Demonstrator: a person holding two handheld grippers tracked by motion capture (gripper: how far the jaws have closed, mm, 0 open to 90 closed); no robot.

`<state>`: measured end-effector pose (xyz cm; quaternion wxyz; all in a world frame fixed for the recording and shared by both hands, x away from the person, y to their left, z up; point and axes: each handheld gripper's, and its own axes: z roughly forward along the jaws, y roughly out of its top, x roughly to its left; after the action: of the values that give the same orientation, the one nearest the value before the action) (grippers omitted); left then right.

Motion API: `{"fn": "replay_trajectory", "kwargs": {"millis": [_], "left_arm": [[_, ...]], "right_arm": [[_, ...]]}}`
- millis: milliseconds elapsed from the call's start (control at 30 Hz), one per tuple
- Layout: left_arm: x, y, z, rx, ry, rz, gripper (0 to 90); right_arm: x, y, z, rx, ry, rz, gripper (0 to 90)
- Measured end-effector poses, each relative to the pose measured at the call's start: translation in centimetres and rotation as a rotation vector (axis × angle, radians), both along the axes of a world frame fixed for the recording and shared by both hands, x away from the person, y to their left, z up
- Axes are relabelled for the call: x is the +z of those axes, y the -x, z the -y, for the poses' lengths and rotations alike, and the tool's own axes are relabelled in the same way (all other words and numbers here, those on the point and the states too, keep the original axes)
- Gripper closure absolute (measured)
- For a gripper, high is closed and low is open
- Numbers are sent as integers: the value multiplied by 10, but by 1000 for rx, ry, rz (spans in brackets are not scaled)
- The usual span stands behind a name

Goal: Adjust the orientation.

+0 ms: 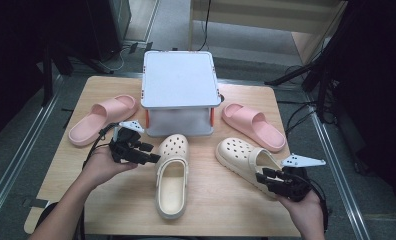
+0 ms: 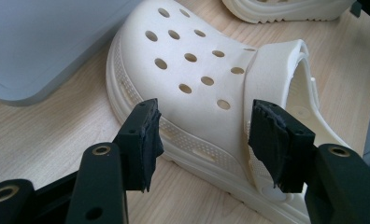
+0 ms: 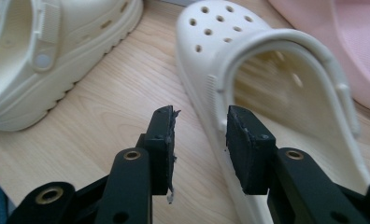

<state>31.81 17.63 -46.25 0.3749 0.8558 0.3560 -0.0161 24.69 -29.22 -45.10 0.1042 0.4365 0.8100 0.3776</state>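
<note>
Wooden desk (image 1: 121,200) carries two cream clogs near the person. Left claw (image 1: 147,154) stands open just left of the middle clog (image 1: 172,175); right claw (image 1: 264,179) stands open at the right clog's (image 1: 246,160) near rim, jaws either side, not pressing.

You get a brightly, evenly lit wooden table (image 1: 211,200) from overhead with soft short shadows, dark surroundings at both sides, a slightly soft high view, and gripper views sharp up close but blurring toward the far edges
</note>
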Motion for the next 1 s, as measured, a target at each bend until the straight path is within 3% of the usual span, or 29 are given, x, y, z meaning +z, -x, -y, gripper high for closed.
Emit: {"fn": "replay_trajectory", "kwargs": {"millis": [233, 500, 633, 767, 867, 933, 1000], "left_arm": [[-1, 2, -1, -11, -30, 8, 420], [-2, 13, -10, 17, -38, 28, 411], [-3, 19, -15, 32, -38, 32, 405], [-4, 25, -21, 50, -44, 30, 404], [-4, 30, -25, 68, -40, 33, 404], [-4, 32, -27, 75, -37, 32, 404], [-4, 35, -31, 87, -39, 32, 404]], "right_arm": [[-12, -14, 5, -18, 26, -32, 607], [-21, -31, -10, 40, 51, -62, 607], [-26, -40, -17, 76, 82, -84, 641], [-26, -48, -20, 80, 92, -91, 750], [-17, -50, -24, 78, 82, -50, 774], [-12, -53, -25, 77, 22, -76, 777], [-7, -54, -28, 70, 4, -78, 778]]}}
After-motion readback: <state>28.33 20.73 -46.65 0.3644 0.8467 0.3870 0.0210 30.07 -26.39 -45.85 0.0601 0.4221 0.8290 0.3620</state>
